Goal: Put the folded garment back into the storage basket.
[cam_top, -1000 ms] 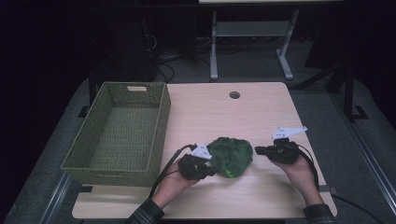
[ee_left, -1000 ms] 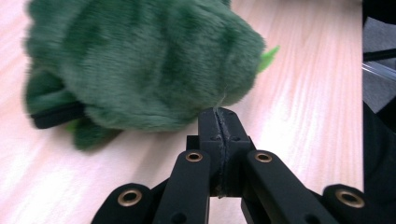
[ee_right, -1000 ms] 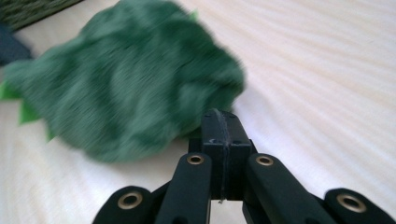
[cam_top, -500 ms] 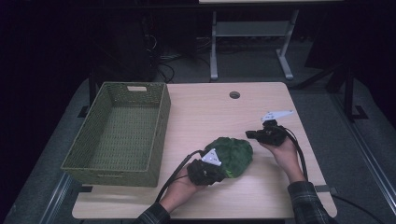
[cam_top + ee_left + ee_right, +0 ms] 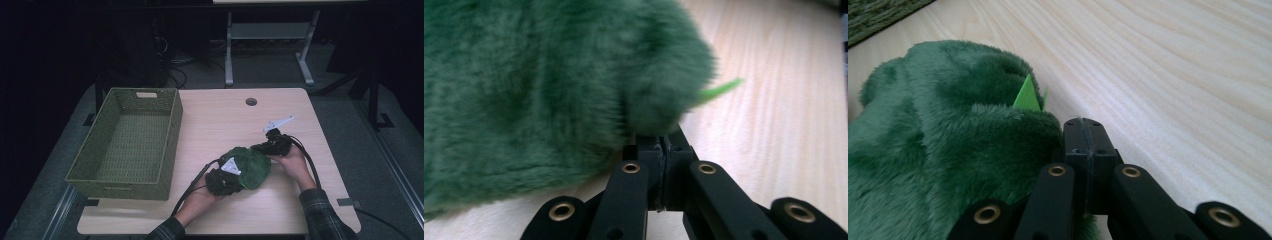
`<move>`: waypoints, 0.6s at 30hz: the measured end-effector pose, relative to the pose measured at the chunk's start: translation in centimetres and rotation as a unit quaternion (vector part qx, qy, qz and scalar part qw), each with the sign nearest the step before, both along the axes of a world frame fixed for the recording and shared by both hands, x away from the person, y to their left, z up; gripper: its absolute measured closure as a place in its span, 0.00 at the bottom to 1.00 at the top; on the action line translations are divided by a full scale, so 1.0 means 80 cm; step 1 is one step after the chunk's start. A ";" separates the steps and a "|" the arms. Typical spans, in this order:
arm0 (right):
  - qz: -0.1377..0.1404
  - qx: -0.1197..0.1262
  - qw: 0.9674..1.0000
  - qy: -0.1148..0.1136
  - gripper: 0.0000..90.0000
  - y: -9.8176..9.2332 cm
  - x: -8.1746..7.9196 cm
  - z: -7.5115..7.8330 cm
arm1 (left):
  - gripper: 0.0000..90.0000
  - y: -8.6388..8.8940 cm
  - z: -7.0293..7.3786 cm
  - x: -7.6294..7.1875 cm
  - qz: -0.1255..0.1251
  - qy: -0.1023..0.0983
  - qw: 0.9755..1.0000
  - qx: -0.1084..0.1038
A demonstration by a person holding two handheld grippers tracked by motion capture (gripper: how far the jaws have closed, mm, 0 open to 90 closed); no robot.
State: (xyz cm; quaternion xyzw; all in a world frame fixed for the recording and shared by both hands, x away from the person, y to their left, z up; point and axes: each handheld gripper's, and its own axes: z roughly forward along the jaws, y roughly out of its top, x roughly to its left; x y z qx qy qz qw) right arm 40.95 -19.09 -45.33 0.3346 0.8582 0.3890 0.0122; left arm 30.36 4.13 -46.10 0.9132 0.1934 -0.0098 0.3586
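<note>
The green plush toy [image 5: 246, 166] lies on the counter [image 5: 225, 120], right of the wicker basket [image 5: 127, 140]. Left gripper [image 5: 663, 145] and right gripper [image 5: 1083, 132] touch its sides, jaws fully closed, gripping nothing.

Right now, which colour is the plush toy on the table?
Dark green plush toy, best seen in the right gripper view.

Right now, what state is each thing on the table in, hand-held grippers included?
Green plush toy: lying on the table, outside the basket, a gripper at each side.
Woven basket: upright, empty.
Left hand-held gripper: jaws shut, tips against the plush, nothing between them.
Right hand-held gripper: jaws shut, beside the plush, nothing between them.
Table: bare light wood around them.
</note>
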 end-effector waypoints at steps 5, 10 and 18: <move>0.010 -0.006 1.000 0.004 1.00 0.000 -0.010 0.001 | 0.99 0.005 -0.002 0.006 0.006 -0.004 1.000 0.003; 0.011 -0.006 1.000 0.002 1.00 -0.005 -0.021 -0.001 | 0.99 0.012 -0.002 0.012 0.007 -0.004 1.000 0.012; 0.017 -0.008 1.000 0.007 1.00 -0.015 -0.041 -0.004 | 1.00 0.023 0.001 0.018 0.015 -0.010 1.000 0.020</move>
